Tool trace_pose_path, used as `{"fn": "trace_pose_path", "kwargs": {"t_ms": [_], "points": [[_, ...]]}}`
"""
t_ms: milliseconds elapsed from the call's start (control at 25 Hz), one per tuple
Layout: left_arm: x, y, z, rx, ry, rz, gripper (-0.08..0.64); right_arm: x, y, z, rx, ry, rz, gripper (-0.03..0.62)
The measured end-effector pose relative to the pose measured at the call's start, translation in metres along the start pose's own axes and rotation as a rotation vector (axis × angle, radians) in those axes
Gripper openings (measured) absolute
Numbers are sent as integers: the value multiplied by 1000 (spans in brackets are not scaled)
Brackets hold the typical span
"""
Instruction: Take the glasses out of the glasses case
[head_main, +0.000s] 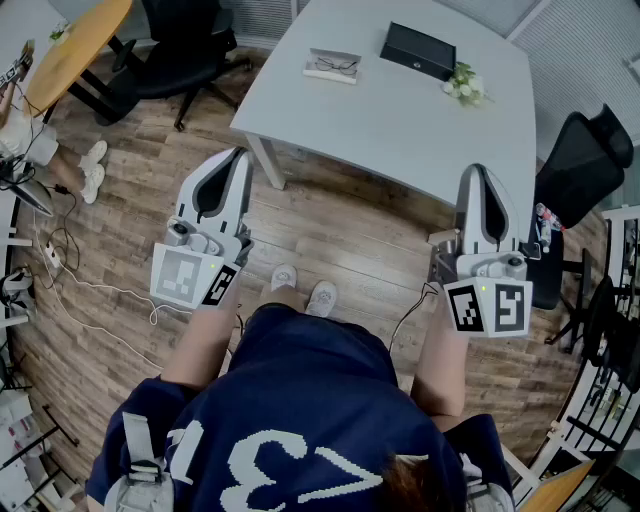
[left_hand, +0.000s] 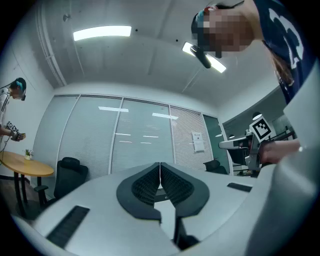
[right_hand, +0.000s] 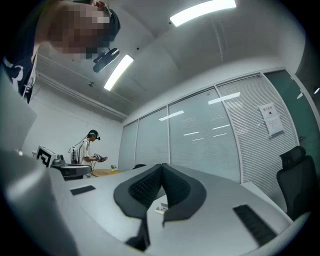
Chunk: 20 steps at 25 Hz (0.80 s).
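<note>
Your left gripper and right gripper are both clenched on nothing, and the glasses lie far ahead of the jaws on a white base beside a shut black case, so step up to the table and spread one pair before reaching.

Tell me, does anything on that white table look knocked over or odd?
Nothing stands out: glasses, black case and flowers sit apart, tidy, on the table. The left claw and right claw are shut, empty.
</note>
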<state>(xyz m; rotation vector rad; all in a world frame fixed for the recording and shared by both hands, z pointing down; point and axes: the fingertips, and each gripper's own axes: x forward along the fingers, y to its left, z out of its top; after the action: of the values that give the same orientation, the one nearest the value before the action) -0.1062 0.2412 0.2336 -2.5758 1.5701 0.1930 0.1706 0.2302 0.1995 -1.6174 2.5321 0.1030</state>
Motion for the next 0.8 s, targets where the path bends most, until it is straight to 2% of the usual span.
{"fn": "trace_pose_path", "kwargs": {"t_ms": [200,440,600,800], "points": [[-1,-9,1,8,-8,5,18,-8,-2,6,-13,-16,13,25],[4,-11,6,22,-12,17,18,-4,-5,16,21,-59,50,26],[10,-2,2,23,2,29,18,13,-2,6,52,-47,72,26],[35,24,-10,12,0,28,18,48,-4,-1,48,-44,80,26]]}}
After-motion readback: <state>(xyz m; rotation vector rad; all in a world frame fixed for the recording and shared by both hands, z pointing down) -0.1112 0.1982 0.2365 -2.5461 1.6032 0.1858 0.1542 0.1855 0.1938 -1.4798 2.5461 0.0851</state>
